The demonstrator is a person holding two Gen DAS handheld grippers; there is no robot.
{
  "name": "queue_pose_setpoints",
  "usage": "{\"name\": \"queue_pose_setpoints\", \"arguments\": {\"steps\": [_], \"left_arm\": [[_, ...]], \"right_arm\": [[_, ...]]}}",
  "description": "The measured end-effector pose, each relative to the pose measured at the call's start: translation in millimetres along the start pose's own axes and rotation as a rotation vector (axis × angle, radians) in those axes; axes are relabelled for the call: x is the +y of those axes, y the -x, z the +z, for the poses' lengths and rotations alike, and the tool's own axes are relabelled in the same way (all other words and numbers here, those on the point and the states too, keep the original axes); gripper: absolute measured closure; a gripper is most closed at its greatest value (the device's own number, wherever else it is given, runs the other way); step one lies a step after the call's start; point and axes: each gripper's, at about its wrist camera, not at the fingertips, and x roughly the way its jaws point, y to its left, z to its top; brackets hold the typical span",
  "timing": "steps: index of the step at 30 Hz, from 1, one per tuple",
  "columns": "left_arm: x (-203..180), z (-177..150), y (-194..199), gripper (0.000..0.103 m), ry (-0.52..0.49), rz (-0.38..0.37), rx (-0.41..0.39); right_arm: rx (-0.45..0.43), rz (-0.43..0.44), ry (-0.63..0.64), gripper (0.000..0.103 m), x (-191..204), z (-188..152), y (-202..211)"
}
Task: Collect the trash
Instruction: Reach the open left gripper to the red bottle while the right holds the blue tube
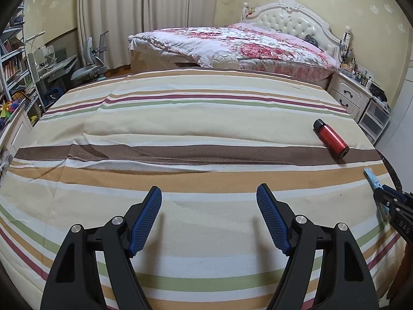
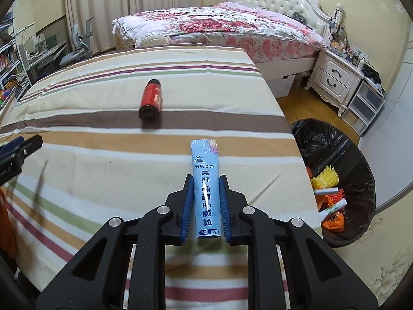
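My right gripper (image 2: 206, 180) is shut on a light blue sachet (image 2: 205, 186) with Chinese print, held above the striped cloth (image 2: 103, 155). The sachet (image 1: 371, 180) and the right gripper (image 1: 384, 193) show at the right edge of the left wrist view. A small red bottle (image 2: 151, 99) with a black cap lies on its side on the cloth, ahead and left of the sachet; it also shows in the left wrist view (image 1: 331, 138). My left gripper (image 1: 209, 193) is open and empty above the cloth, and its tip (image 2: 28, 142) shows in the right wrist view.
A black-lined trash bin (image 2: 335, 144) with yellow and orange scraps stands on the floor right of the table. A bed (image 2: 219, 25) with a floral quilt lies behind. A white nightstand (image 2: 335, 77) and drawers stand far right; a desk and chair (image 1: 87, 64) far left.
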Motion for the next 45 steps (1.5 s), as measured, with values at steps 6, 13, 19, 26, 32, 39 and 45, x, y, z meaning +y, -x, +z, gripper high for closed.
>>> {"name": "queue_pose_setpoints", "arguments": {"steps": [6,13,19,26,32,39,45], "left_arm": [[-24,6,-6,0.029,-0.037,-0.036,-0.001],[-63,16,-17,0.029,-0.103,-0.065,0.004],[-90,29,-27,0.029,-0.135,-0.081,0.000],[-110,42,-37,0.029,-0.144,-0.091,0.005],[-124,53,-42,0.029,-0.152,-0.098,-0.001],[-140,64,-50,0.028,-0.158,-0.108,-0.002],[-149,66,-68,0.028,-0.171,-0.098,0.028]], "right_arm": [[-0.005,-0.003,-0.022,0.084,-6,15,-15],[-0.012,0.000,-0.035,0.084,-12,30,-28],[-0.019,0.006,-0.048,0.084,-21,39,-36],[-0.021,0.020,-0.051,0.083,-28,51,-45],[-0.022,0.027,-0.054,0.083,-35,60,-53],[-0.024,0.037,-0.065,0.083,-39,65,-57],[-0.025,0.039,-0.067,0.083,-39,65,-57]]}}
